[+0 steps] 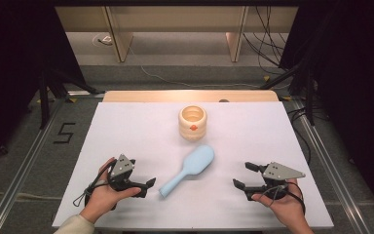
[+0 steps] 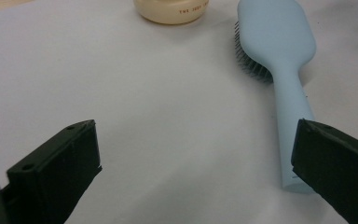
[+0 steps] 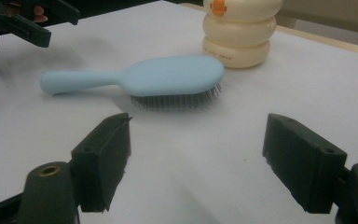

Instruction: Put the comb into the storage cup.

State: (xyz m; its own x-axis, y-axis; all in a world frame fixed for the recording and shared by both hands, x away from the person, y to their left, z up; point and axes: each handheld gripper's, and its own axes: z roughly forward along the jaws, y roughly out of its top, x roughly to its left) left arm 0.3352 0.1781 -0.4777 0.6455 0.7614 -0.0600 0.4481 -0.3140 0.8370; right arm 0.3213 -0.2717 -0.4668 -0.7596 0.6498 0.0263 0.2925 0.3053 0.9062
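A light blue hairbrush lies bristles down on the white table top, handle toward the near left. Behind it stands a cream ribbed holder with an orange dot. My left gripper is open just left of the handle's end; in the left gripper view the hairbrush runs past the right jaw of the left gripper. My right gripper is open to the right of the brush, nothing between its jaws. In the right gripper view the hairbrush and holder lie beyond the right gripper.
The table's wooden far edge runs behind the holder. Dark stands and cables sit on the floor beyond. The left gripper appears at the top left of the right gripper view.
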